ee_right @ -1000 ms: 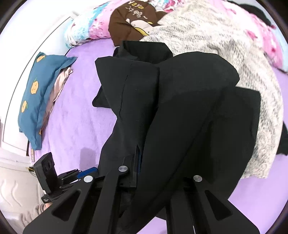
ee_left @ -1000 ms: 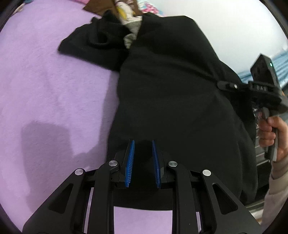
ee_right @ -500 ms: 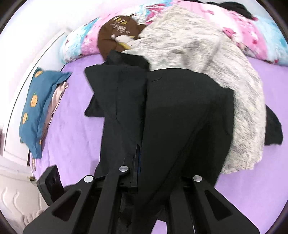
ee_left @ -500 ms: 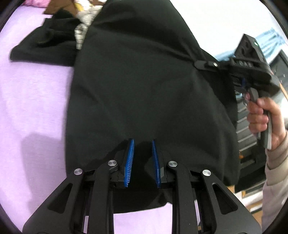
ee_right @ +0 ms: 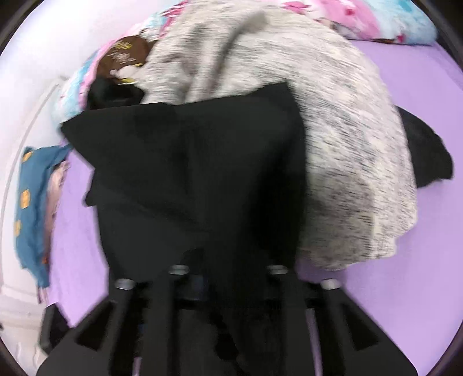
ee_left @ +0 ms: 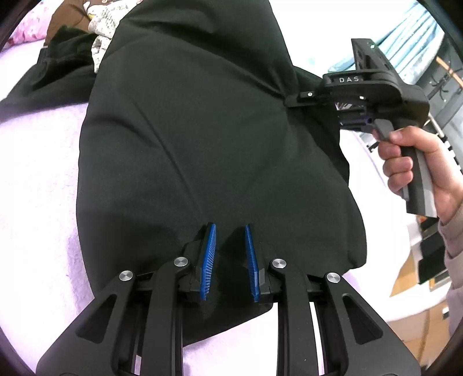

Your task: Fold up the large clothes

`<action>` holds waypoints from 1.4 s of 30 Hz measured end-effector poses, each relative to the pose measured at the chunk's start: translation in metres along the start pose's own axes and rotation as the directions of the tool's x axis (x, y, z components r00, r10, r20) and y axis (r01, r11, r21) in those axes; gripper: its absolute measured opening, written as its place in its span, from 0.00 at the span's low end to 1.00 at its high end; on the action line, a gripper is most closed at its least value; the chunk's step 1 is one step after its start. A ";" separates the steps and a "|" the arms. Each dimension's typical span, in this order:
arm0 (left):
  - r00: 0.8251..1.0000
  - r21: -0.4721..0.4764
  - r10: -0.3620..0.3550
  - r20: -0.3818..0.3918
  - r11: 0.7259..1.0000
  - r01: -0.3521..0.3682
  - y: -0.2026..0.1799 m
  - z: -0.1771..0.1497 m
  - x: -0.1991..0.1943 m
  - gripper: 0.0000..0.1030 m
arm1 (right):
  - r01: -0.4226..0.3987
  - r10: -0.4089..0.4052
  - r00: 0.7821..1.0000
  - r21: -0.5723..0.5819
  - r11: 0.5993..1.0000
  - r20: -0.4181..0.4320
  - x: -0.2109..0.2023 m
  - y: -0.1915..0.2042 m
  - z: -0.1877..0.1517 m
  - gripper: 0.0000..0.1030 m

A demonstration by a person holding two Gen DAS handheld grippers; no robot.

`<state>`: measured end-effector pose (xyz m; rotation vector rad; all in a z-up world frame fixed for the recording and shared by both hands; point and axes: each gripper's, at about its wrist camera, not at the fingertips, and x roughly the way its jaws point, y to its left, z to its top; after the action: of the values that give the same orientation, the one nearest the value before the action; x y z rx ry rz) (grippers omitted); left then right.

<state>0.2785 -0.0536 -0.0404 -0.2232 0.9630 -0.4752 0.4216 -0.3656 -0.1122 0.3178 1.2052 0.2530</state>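
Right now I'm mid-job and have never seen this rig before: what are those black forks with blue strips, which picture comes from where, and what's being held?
There is no robot here. A person carries hand-held tongs in each hand, each with a fisheye camera looking along its fingers.

The left view shows the left tongs, blue pads apart, with the black garment lying between them; no grip is evident. To the right, the person's hand holds the right tongs, pinching the garment's edge.

The right view is blurred, and the black cloth covers those tongs' tips.

On the purple bedsheet also lie a grey knit sweater, a floral quilt and a blue pillow.
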 end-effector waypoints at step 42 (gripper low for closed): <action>0.991 -0.275 -0.096 0.096 0.954 0.119 0.028 -0.001 -0.050 0.35 | 0.181 -0.163 0.979 -0.168 0.969 0.120 -0.008 0.152 0.086 0.10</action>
<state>0.2618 -0.0046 -0.0153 -0.5497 0.9391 -0.4248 0.4961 -0.2361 -0.0212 0.0685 1.0896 0.1889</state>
